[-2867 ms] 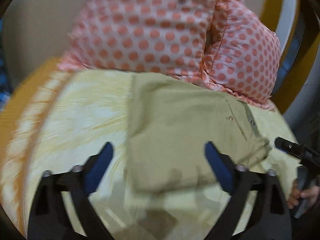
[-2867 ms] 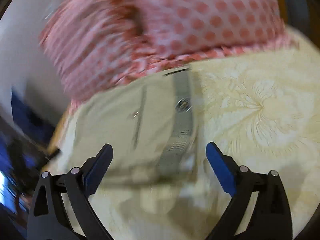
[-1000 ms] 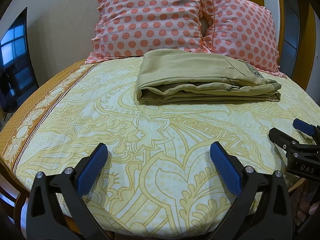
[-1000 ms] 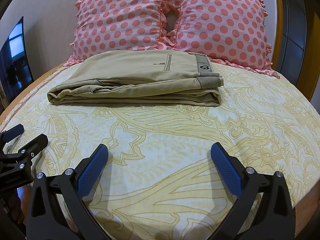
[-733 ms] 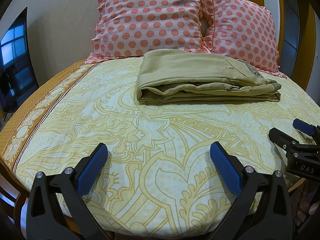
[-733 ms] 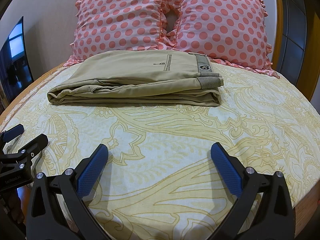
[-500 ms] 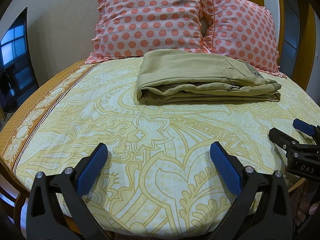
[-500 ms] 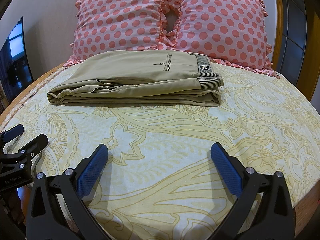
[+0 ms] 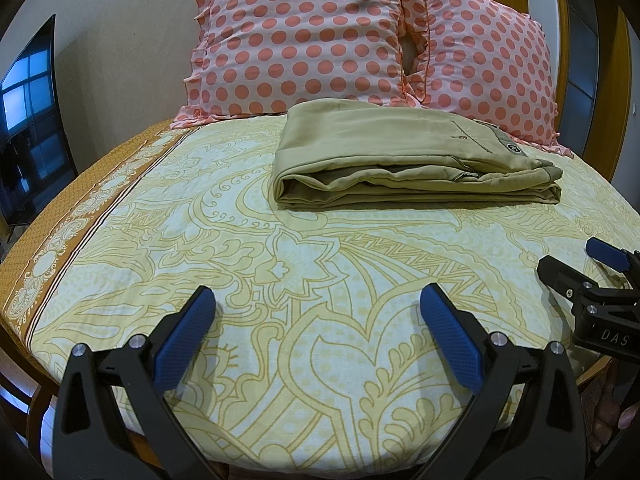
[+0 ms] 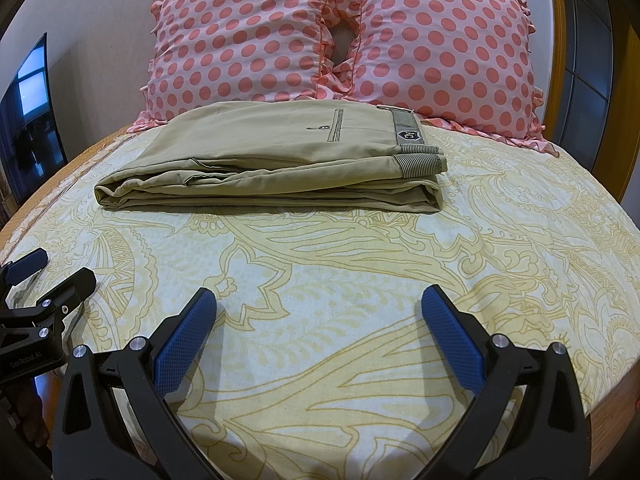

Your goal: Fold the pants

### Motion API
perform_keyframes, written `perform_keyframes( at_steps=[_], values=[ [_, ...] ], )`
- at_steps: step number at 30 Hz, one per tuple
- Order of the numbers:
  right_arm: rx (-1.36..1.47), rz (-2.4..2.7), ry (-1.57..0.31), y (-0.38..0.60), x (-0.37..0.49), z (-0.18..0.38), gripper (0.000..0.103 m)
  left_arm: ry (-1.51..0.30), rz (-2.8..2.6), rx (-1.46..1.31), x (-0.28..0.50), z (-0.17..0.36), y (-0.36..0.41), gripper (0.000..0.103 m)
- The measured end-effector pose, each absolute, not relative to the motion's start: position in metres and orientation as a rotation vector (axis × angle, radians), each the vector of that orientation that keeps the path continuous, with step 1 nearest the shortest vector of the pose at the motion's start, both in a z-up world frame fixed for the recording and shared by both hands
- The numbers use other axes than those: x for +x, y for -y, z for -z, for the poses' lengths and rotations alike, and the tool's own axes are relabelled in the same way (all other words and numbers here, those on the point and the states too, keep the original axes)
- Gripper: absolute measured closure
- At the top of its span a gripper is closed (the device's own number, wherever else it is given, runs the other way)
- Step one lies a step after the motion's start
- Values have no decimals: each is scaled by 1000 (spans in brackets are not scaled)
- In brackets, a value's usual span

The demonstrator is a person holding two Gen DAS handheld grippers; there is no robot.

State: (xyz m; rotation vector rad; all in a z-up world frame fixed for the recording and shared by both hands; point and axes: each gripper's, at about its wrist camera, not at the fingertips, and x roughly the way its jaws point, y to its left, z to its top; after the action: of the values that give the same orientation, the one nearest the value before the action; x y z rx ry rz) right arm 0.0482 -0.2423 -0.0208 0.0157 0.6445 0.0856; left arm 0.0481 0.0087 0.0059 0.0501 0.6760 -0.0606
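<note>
Khaki pants [image 9: 404,156] lie folded in a flat stack at the far side of the bed, just in front of the pillows; they also show in the right wrist view [image 10: 276,160], with the striped waistband on the right. My left gripper [image 9: 316,320] is open and empty, low over the near part of the bed, well short of the pants. My right gripper [image 10: 318,320] is open and empty, also near the bed's front edge. Each gripper appears at the edge of the other's view: the right gripper [image 9: 580,268], the left gripper [image 10: 44,276].
A yellow patterned bedsheet [image 9: 280,272] covers the bed. Two pink polka-dot pillows [image 10: 240,36] [image 10: 440,48] stand behind the pants. A dark TV screen [image 9: 28,128] is at the left. A wooden frame [image 10: 620,100] rises at the right.
Since 2.9 s ago both grippers have pulled back from right over the pants to the bed's front edge. Over the last second nothing has moved.
</note>
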Motion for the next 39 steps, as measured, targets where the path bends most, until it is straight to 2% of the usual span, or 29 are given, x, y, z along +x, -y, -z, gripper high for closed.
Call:
perform_keyframes(
  at_steps=[39],
  values=[
    [15, -87, -643, 243, 48, 21, 1, -700, 54, 45, 56, -10, -5, 2]
  ],
)
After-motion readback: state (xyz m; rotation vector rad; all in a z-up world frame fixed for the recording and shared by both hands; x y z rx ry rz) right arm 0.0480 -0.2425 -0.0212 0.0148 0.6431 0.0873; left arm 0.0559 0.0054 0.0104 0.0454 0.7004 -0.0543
